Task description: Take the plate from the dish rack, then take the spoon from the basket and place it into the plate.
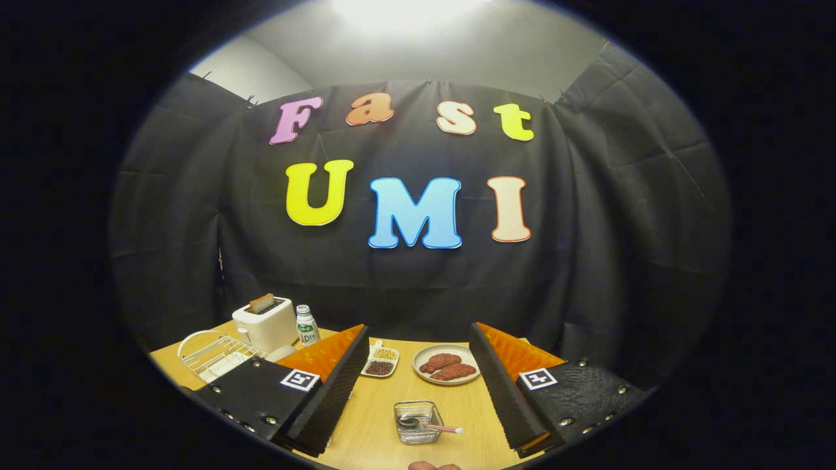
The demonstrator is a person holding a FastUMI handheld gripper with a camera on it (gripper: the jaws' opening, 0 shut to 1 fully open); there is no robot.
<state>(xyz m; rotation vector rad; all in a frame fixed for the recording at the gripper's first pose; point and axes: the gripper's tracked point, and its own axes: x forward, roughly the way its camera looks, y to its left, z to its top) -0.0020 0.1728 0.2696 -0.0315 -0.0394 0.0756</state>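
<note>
Hand-held gripper (418, 372) is held wide open above the surface (470, 418); nothing is gripped or touched by either finger. Between the fingers, a small clear basket (418, 422) is seen on the surface, with the spoon (436, 427) laid in it, handle sticking out over the rim. Further ahead between the fingers, a plate (448, 364) carrying two pieces of meat is set, with a small divided dish (381, 362) of beans just beside it. Beyond the left finger, a white wire dish rack (212, 352) is partly seen, then a toaster (266, 323) with toast in the slot and a small bottle (305, 325) next to it.
</note>
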